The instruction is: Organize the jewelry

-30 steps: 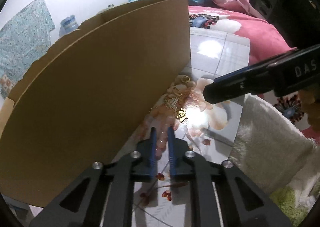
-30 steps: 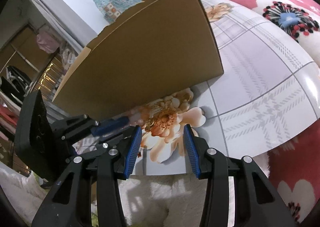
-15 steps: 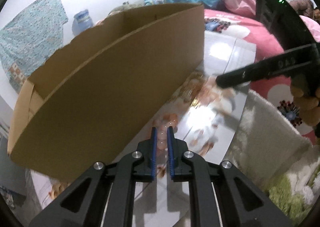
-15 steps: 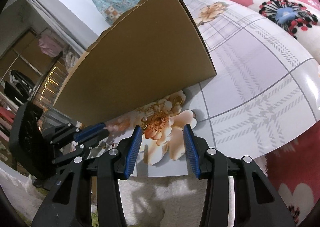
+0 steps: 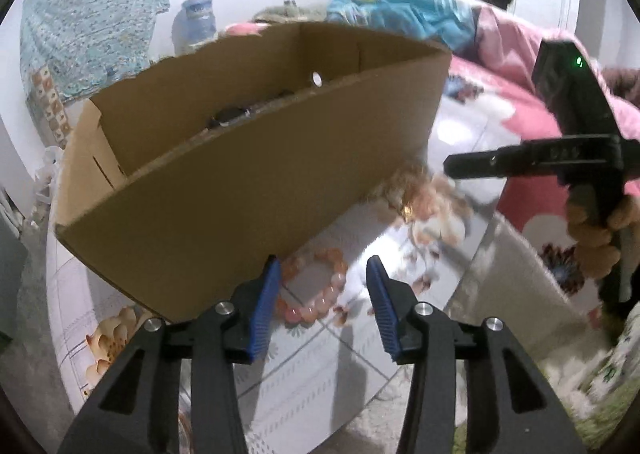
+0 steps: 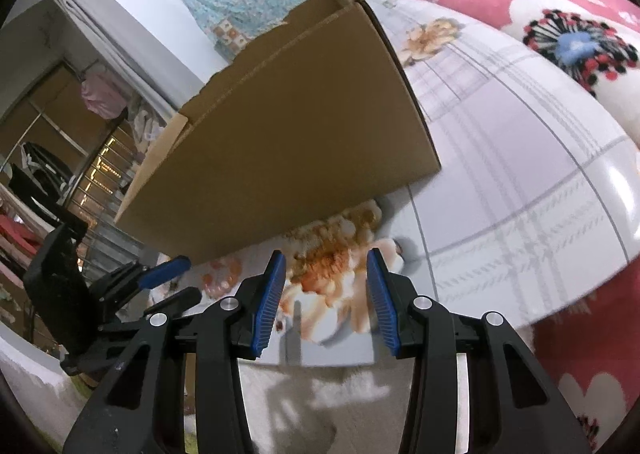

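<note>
Since a second ago the left gripper (image 5: 322,286) has been drawing back from the gold pieces, and its jaws, nearly pressed together then, have just been opening; they are now standing apart with nothing pinched. One pink bead bracelet (image 5: 316,286) is lying on the table (image 5: 304,370) under the gap between those jaws, just beside the one cardboard box (image 5: 248,178). Something dark is sitting inside the box, too blurred to name. A small heap of gold jewelry (image 5: 408,194) is lying farther along the box's foot, smeared by blur, so its pieces cannot be counted. The right gripper (image 6: 326,286) is hanging over that same spot on the floral tabletop, its two blue pads spread and holding nothing. A person's hand (image 5: 596,238) is gripping its handle. Behind, one water jug (image 5: 196,24) is standing against the wall.
</note>
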`<control>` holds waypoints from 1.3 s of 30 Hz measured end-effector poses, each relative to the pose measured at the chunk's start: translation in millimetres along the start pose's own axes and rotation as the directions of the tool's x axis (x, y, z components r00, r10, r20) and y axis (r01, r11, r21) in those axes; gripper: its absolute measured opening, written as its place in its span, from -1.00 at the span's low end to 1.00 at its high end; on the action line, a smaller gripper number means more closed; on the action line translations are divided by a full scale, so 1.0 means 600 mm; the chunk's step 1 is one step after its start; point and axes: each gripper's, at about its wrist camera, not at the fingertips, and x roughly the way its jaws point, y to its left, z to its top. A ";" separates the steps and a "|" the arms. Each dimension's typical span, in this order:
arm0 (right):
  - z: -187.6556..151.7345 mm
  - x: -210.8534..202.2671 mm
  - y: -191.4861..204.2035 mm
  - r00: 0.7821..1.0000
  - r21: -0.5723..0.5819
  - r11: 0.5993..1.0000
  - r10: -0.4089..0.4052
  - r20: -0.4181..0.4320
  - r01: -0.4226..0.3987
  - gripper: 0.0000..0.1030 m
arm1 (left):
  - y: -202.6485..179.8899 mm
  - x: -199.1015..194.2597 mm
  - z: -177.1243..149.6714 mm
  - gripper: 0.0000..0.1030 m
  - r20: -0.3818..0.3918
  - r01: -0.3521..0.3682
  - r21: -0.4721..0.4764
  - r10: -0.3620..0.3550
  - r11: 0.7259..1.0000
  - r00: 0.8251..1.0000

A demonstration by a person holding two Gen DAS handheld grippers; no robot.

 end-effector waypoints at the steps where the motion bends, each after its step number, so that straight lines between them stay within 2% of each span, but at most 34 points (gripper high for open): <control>1: 0.007 0.001 0.004 1.000 -0.003 1.000 0.003 0.011 -0.003 -0.20 | 0.004 -0.001 0.003 -0.16 0.009 -0.003 -0.011 0.003 1.000 1.000; 3: 0.021 0.010 0.018 1.000 -0.011 1.000 0.009 0.030 -0.009 -0.20 | 0.014 -0.002 0.010 -0.16 0.024 0.004 -0.042 -0.003 0.999 1.000; 6: 0.031 0.018 0.030 0.999 -0.019 1.000 0.014 0.040 -0.013 -0.20 | 0.023 0.001 0.018 -0.16 0.027 0.058 -0.096 -0.056 0.994 0.998; 19: 0.050 0.040 0.050 0.997 -0.019 0.999 0.045 0.057 -0.043 -0.16 | 0.034 0.027 0.041 -0.16 0.047 0.001 -0.102 0.004 0.995 0.999; 22: 0.039 0.033 0.048 0.998 -0.009 0.999 0.032 0.056 -0.032 0.01 | 0.036 0.027 0.041 -0.16 0.049 -0.005 -0.101 0.010 0.995 0.999; 27: 0.019 0.009 0.037 0.997 0.004 0.999 -0.054 0.059 0.054 0.32 | 0.028 0.020 0.035 -0.14 0.055 -0.011 -0.091 0.016 0.996 0.998; 31: 0.001 -0.013 0.024 0.984 0.015 0.986 -0.165 0.061 0.164 0.56 | 0.018 0.013 0.032 -0.03 0.068 -0.012 -0.088 0.018 0.996 0.998; 37: -0.017 -0.044 0.027 0.934 -0.007 0.938 -0.343 0.103 0.346 0.84 | 0.002 0.009 0.028 0.00 0.075 0.000 -0.069 0.005 0.998 0.997; 39: -0.020 -0.052 0.030 0.912 -0.017 0.918 -0.393 0.118 0.397 0.84 | -0.004 0.008 0.027 0.00 0.075 0.004 -0.062 0.001 0.998 0.997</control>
